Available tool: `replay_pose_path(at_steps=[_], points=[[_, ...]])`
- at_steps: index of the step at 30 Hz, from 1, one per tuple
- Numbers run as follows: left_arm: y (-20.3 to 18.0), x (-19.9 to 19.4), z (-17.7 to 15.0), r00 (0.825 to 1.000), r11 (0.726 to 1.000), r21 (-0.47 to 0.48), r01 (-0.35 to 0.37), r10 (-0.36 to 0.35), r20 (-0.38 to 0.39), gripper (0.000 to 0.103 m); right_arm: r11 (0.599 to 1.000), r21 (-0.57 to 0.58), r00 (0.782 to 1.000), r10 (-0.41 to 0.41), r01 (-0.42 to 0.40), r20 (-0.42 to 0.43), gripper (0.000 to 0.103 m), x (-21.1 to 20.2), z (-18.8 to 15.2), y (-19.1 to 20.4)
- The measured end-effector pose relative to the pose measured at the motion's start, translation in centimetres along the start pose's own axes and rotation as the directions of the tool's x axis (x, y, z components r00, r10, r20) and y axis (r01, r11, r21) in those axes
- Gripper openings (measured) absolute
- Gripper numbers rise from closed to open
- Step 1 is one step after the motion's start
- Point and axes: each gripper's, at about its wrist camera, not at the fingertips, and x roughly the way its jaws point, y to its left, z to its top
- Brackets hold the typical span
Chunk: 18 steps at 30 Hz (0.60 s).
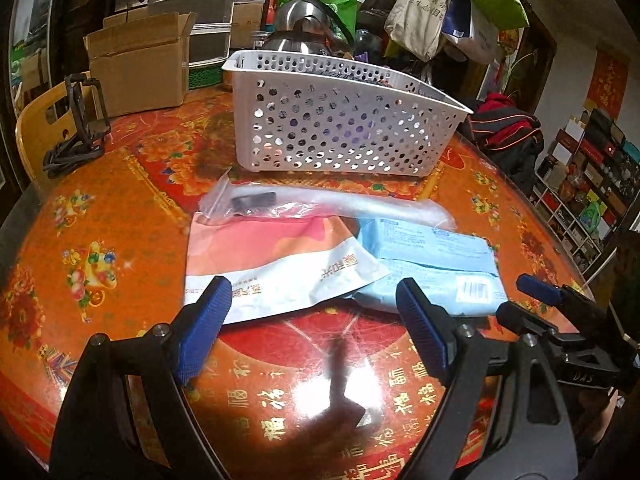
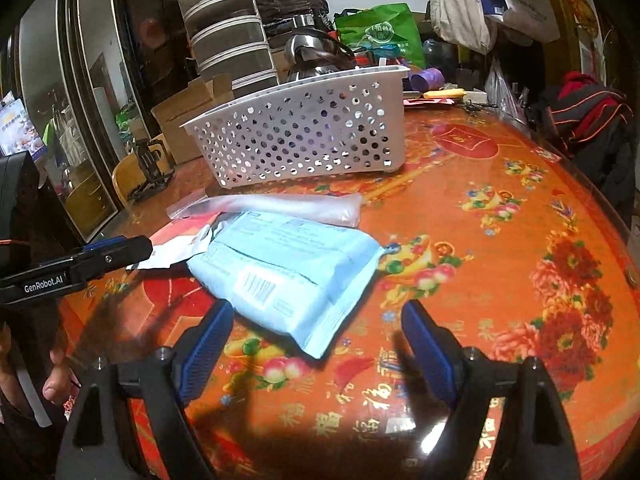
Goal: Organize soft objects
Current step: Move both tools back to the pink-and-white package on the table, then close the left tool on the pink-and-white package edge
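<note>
Both grippers are angled down at the table with jaws wide and nothing in them: left gripper point(image 1: 312, 320) just short of the pink and white pouch point(image 1: 276, 256), right gripper point(image 2: 320, 344) straddling the blue pack's point(image 2: 288, 268) near corner. Behind the blue pack lies a clear bag point(image 1: 320, 204), then the white basket point(image 1: 340, 128). The red flowered tablecloth point(image 2: 500, 240) is glossy; the clutter beyond the basket is hard to make out.
</note>
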Motion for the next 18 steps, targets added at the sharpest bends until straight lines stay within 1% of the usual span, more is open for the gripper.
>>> replay_pose_path(at_steps=[7,12,14,18], points=[[1.2,0.7,-0.2,1.000,1.000,-0.027,-0.008,0.008,-0.017,0.082,1.000,0.005,1.000,0.002,-0.002,-0.007,0.086,0.4,0.1,0.1],[1.3,0.8,-0.3,1.000,1.000,-0.023,-0.015,0.014,-0.018,0.082,1.000,0.003,1.000,0.005,-0.005,-0.006,0.086,0.4,0.1,0.2],[1.5,0.9,-0.2,1.000,0.999,-0.026,-0.024,0.023,-0.017,0.082,1.000,0.003,1.000,0.007,-0.007,-0.001,0.086,0.3,0.1,0.2],[3.3,0.6,0.4,0.999,0.997,-0.064,-0.046,0.045,-0.009,0.082,1.000,-0.012,0.999,0.029,-0.028,0.027,0.085,-0.3,1.1,1.1]])
